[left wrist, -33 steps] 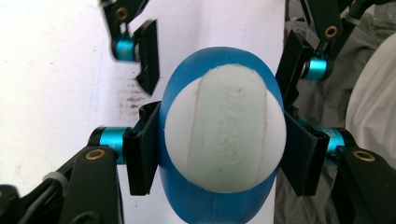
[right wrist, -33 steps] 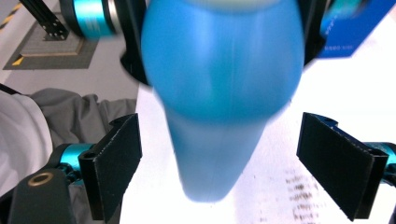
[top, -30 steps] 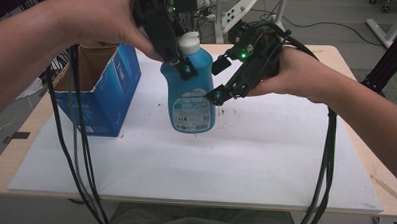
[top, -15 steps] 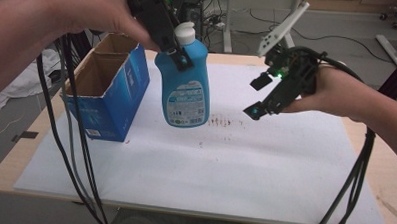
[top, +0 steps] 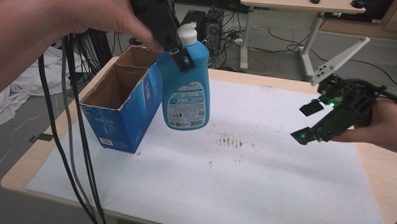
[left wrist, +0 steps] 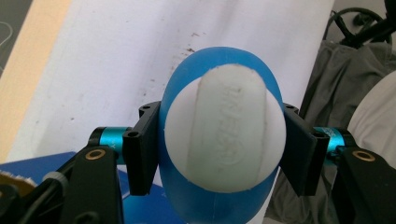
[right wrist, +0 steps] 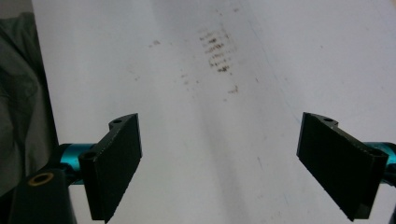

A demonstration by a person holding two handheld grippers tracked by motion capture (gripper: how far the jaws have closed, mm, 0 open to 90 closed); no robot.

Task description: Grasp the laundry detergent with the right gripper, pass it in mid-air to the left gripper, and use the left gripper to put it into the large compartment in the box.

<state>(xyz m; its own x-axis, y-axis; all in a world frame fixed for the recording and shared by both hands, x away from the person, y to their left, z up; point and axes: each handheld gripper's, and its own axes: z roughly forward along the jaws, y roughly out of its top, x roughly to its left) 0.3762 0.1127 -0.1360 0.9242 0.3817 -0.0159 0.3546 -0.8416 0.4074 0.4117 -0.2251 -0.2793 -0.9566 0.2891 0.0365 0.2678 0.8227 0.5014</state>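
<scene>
- A wooden table [top: 45, 154] with a pale rim carries a white sheet [top: 264, 189] that covers most of its top; the bare wood shows along the left and right edges.
- The sheet is marked with a small cluster of brownish stains [top: 231, 141] near its middle, and the right gripper view shows the same marks [right wrist: 215, 51] as short rows of dashes.
- An open blue cardboard box [top: 124, 102] stands on the left part of the sheet, flaps up, brown inside.
- The left gripper [top: 164, 21], held in the person's left hand [top: 85, 10], is closed on the neck of a blue bottle [top: 187, 86] with a white cap [top: 187, 33]; the bottle hangs in the air just to the right of the box, clear of the sheet.
- In the left gripper view the jaws press both sides of the bottle [left wrist: 223, 135] just under the cap.
- The right gripper [top: 310, 123] hovers over the right side of the table, well apart from the bottle, jaws spread wide and holding nothing.
- Beyond the table lie a grey floor with cables [top: 289, 35], a desk with white legs [top: 305, 43], and white cloth [top: 6, 103] at the left.
</scene>
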